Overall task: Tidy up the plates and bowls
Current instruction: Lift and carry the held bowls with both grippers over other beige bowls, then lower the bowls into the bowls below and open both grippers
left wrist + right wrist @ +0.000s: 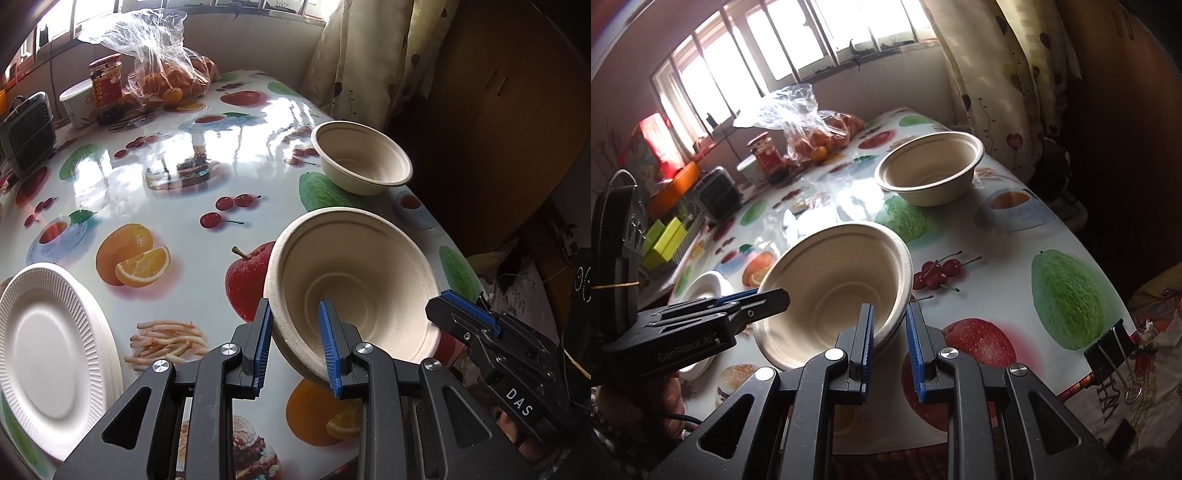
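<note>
Two grippers, left gripper (295, 347) and right gripper (890, 347), pinch opposite rims of one tilted bowl (354, 288), jaws closed; uneven pulling could tear or drop it onto the tabletop (177, 206).

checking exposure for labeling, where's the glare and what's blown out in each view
Left wrist view: window glare streaks the glossy tablecloth beyond the held bowl; fisheye bends the edges. Right wrist view: the window is blown out, the right side falls dark.

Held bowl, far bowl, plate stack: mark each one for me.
Held bowl (343, 280): left wrist view, inner wall.
Far bowl (932, 166): right wrist view, inner wall.
Plate stack (44, 354): left wrist view, top plate's flat centre.
</note>
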Demonstrator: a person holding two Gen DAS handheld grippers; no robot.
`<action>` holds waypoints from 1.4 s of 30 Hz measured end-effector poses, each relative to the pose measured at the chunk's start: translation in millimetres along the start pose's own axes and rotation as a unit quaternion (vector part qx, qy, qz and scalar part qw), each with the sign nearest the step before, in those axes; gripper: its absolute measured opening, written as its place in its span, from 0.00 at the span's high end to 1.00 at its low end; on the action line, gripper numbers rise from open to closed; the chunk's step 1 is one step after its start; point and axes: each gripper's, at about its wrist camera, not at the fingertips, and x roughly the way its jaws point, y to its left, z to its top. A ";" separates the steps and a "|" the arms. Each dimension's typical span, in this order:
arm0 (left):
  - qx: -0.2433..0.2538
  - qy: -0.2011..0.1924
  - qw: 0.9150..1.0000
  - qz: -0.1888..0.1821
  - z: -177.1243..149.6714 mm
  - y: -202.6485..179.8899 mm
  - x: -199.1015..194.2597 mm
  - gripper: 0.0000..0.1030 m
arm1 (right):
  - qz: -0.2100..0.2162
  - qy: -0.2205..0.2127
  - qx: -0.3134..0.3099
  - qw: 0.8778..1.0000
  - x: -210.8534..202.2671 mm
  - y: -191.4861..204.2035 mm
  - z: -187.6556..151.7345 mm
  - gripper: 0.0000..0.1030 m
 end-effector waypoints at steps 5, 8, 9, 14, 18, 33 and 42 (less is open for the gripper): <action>0.002 0.001 1.000 0.000 -0.2 -0.5 0.2 0.70 | 0.002 0.000 0.000 1.000 0.1 0.2 -0.5 0.82; 0.003 0.001 1.000 0.000 0.2 -0.9 0.2 0.69 | 0.001 0.000 0.001 1.000 0.1 0.3 -0.8 0.82; 0.003 0.001 1.000 -0.001 0.4 -1.1 0.2 0.68 | 0.001 0.000 0.002 1.000 -0.1 0.3 -1.1 0.82; 0.005 0.002 1.000 0.000 0.2 -2.2 1.2 0.65 | 0.000 -0.001 0.002 1.000 0.1 -0.2 -1.3 0.82; 0.007 0.002 1.000 0.000 -0.2 -2.1 1.0 0.65 | 0.000 0.000 0.004 1.000 0.2 -0.7 -1.2 0.81; 0.010 -0.011 1.000 0.010 3.5 -0.1 -4.8 0.56 | -0.003 -0.012 0.010 1.000 -5.5 -6.4 4.1 0.63; 0.028 -0.023 0.999 0.013 20.3 -2.5 -7.3 0.54 | -0.017 -0.031 0.018 0.999 -12.4 -13.3 17.9 0.58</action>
